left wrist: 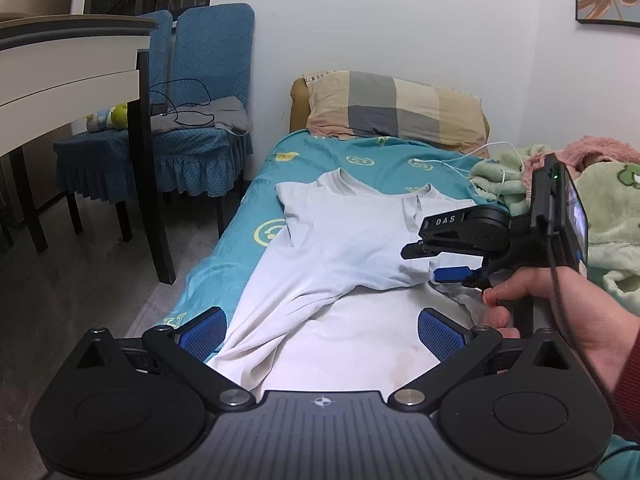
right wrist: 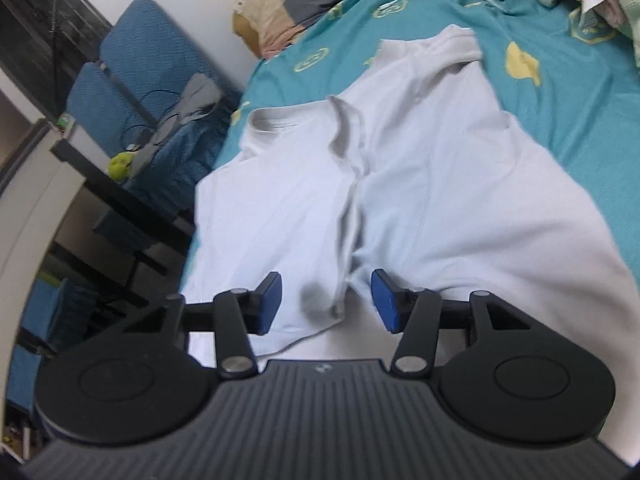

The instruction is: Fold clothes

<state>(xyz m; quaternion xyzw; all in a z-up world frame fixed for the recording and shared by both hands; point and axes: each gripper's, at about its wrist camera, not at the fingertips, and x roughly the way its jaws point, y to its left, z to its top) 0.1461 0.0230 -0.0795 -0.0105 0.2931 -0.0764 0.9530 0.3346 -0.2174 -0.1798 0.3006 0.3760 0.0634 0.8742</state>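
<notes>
A white T-shirt (left wrist: pixel 352 240) lies on the teal bed sheet (left wrist: pixel 320 156), collar toward the pillow, with one side folded over its middle. My left gripper (left wrist: pixel 322 334) hovers open over the shirt's lower part, blue pads wide apart and nothing between them. A hand (left wrist: pixel 560 304) holds my right gripper (left wrist: pixel 420 265) at the shirt's right side. In the right wrist view the right gripper (right wrist: pixel 326 304) is open, its pads on either side of a raised fold and sleeve edge of the T-shirt (right wrist: pixel 440 200), apart from the cloth.
A checked pillow (left wrist: pixel 396 108) lies at the head of the bed. Green and pink blankets (left wrist: pixel 600 200) and a white cable (left wrist: pixel 480 152) are heaped on the right. Blue-covered chairs (left wrist: pixel 200 80) and a white table (left wrist: pixel 72 68) stand on the left, across a strip of floor.
</notes>
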